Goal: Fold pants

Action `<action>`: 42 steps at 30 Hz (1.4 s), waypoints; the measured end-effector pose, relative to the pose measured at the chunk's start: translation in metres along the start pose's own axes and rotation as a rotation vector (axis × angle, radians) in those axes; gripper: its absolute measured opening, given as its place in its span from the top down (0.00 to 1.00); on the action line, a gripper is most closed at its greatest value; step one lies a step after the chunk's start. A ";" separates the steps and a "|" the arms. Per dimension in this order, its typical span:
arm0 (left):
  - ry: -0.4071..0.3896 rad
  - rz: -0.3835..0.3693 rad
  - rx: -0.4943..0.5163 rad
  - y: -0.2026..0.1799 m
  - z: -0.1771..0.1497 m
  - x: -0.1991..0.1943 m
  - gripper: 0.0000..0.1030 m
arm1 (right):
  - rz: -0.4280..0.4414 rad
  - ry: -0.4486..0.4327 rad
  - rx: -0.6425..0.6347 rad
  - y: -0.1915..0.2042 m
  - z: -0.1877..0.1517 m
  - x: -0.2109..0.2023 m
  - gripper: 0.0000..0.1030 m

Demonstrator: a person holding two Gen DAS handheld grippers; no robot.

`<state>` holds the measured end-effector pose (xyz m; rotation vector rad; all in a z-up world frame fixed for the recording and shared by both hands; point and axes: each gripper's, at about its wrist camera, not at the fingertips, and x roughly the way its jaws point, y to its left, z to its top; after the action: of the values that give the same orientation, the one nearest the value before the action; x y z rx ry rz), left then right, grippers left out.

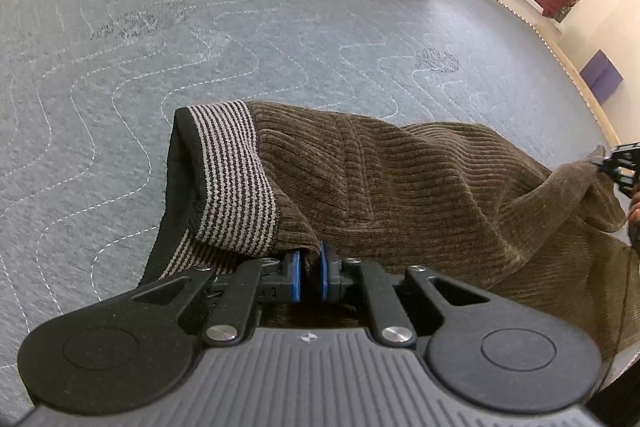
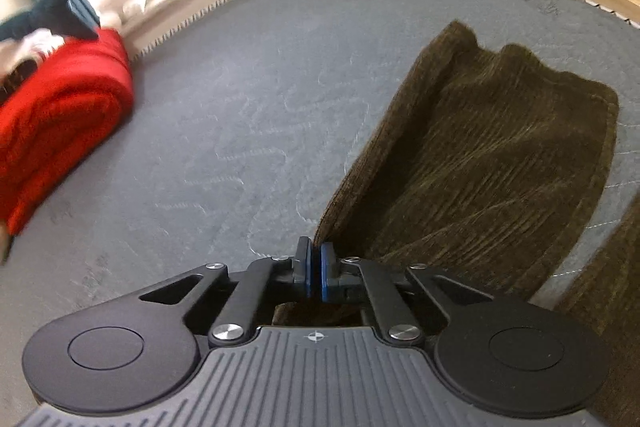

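Left wrist view: the left gripper (image 1: pixel 310 267) pinches the brown corduroy pants (image 1: pixel 420 179) just beside the striped waistband (image 1: pixel 236 179), near the mattress's (image 1: pixel 200 27) front edge. The pants run rightward from it, their long axis along that edge, to where the right gripper (image 1: pixel 604 163) nips a raised fold. Right wrist view: the right gripper (image 2: pixel 314 267) is pressed together on the pants (image 2: pixel 500 155) edge, one leg stretching away toward the mattress's (image 2: pixel 240 107) far wooden rim; only this view shows the hem, only the left the waistband.
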<state>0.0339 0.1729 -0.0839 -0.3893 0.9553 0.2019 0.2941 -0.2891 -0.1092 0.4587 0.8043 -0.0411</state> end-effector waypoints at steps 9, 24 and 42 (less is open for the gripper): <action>-0.124 -0.008 0.019 0.000 -0.006 -0.033 0.94 | 0.066 -0.117 0.042 -0.039 -0.002 -0.112 0.98; 0.070 0.062 -0.008 0.034 -0.037 -0.046 0.89 | -0.031 0.168 0.180 -0.180 -0.135 -0.184 0.94; 0.058 0.084 -0.047 0.027 -0.037 -0.012 0.85 | 0.030 -0.061 0.729 -0.300 -0.068 -0.128 0.66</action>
<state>-0.0099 0.1828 -0.0998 -0.4007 1.0262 0.2913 0.0961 -0.5484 -0.1744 1.1513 0.7057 -0.3256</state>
